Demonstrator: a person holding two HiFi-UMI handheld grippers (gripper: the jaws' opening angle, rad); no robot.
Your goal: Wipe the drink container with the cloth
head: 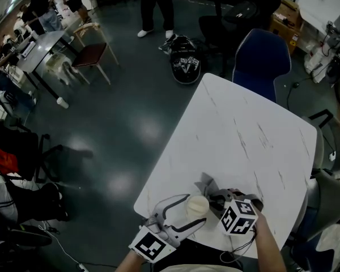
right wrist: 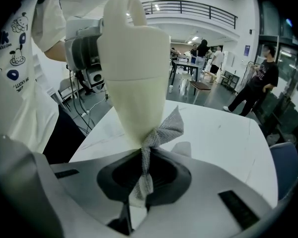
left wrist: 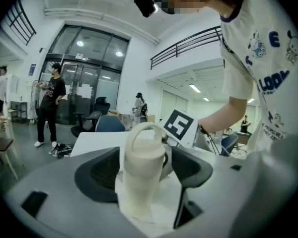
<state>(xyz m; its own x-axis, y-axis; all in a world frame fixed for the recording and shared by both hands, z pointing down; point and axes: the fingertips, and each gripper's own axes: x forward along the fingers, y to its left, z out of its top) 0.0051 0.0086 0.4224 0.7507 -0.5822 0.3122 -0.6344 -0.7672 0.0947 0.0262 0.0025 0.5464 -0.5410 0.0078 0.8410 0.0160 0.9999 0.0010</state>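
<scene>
Drink container (right wrist: 134, 58) is sitting clamped in the left tongs (left wrist: 141, 172) at the surface's (head: 238, 135) near edge while the right tongs (right wrist: 141, 180) are pinching the cloth (right wrist: 164, 128) against it; wiping likely needs steady pressure.

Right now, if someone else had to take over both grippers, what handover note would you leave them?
Left gripper: shut on the cream drink container, held over the near edge of the white table.
Right gripper: shut on the grey cloth, whose free end touches the container's lower side.
Done: both things are grasped and the cloth is in contact.
Cannot tell: how much of the surface is already wiped, or whether the base rests on the table.
Left: probably rub the cloth around the rest of the container, then set both down.
</scene>
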